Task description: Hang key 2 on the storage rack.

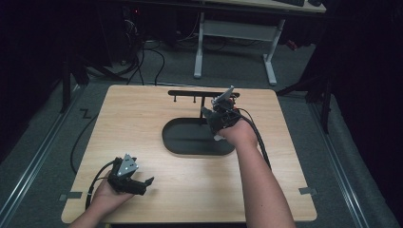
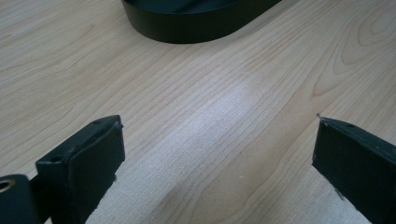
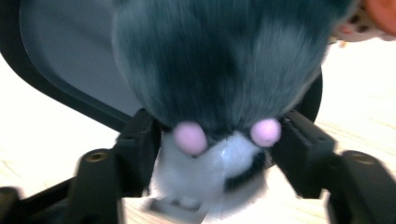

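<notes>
A fluffy grey plush toy (image 3: pixel 219 70) with a white patch and two pink dots sits between the jaws of my right gripper (image 3: pixel 217 140), blurred. The jaws stand on either side of it, against the fur, without visibly squeezing it. Under it lies a black oval tray (image 3: pixel 60 56). In the high view my right gripper (image 1: pixel 211 121) hangs over the far right part of that tray (image 1: pixel 180 142). My left gripper (image 1: pixel 147 183) rests near the table's front left, open, with bare wood between its jaws (image 2: pixel 217 149).
A low black rack (image 1: pixel 199 93) stands just behind the tray at the table's far side. The tray's wall (image 2: pixel 187 23) shows ahead of the left gripper. Beyond the wooden table (image 1: pixel 142 118) stand a white desk frame (image 1: pixel 237 42) and floor cables.
</notes>
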Demonstrator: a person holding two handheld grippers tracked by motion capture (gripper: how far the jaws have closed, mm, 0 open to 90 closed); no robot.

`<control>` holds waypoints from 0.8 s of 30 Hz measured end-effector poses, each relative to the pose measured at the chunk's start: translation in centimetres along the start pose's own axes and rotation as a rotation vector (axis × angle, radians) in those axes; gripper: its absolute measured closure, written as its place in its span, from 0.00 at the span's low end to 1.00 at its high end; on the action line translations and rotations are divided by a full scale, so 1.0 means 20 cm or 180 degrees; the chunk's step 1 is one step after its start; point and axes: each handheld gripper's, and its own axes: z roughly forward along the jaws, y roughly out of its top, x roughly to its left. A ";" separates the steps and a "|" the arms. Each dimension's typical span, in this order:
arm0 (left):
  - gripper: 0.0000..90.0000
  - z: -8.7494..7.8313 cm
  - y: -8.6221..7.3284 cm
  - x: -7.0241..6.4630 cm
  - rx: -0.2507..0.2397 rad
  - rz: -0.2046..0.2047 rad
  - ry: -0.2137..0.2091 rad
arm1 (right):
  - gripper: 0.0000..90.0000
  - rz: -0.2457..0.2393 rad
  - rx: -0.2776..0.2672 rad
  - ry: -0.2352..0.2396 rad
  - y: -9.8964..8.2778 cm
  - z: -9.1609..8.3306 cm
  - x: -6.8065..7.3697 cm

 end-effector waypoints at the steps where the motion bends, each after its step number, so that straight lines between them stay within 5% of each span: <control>1: 0.03 0.00 0.00 0.00 -0.0008 0.0001 0.0003 | 0.36 0.0000 -0.0034 0.0012 -0.01 0.00 -0.01; 24: 0.03 0.04 0.02 -0.02 -0.0022 0.0050 -0.0097 | 0.37 0.0101 -0.0542 0.0121 -0.24 -0.14 -0.08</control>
